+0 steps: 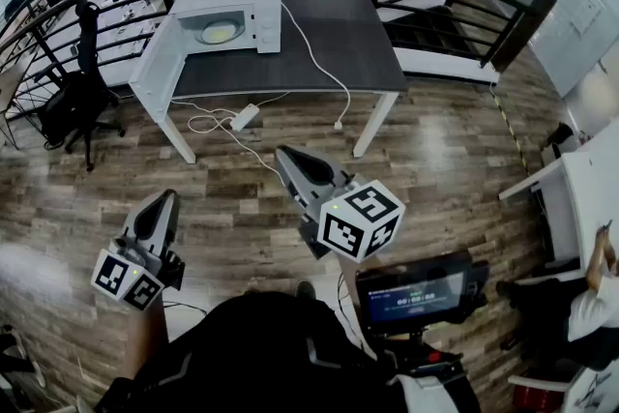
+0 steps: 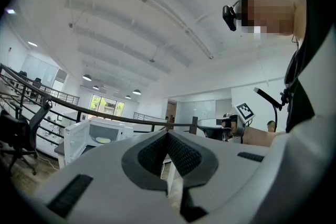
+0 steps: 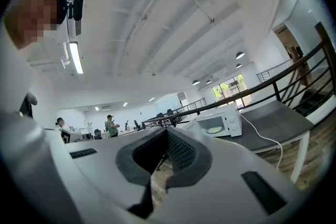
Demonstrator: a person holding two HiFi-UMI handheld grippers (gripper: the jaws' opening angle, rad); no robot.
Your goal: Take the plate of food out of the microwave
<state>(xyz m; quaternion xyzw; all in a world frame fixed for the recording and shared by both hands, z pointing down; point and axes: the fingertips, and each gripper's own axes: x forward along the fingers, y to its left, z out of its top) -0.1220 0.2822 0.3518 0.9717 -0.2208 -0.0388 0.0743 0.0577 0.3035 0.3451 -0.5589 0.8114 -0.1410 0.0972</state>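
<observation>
I'm standing well back from the work, so the step in hand is the approach. The white box-shaped microwave sits on the dark grey rectangular table at about 11 o'clock from me. Its white door is swung wide open toward 9 o'clock. The pale round plate of yellowish food lies inside the cavity, on the floor of the oven as far as I can judge from this far off.

Both tools are idle. The left gripper and the right gripper are held level, each with its jaws pressed together and nothing between the pads.

To do this well I would walk in square to the cavity mouth, not from the door side. I would spread the jaws before reaching the opening. One gripper should go in low and level so its lower pad slides under the plate's rim at 6 o'clock. It should pinch firmly there, then draw straight back without tilting (the food will slide otherwise).

Two things to mind: the thin white power cable trails off the table edge toward 5 o'clock, and the open door leaves the left tool little room.
</observation>
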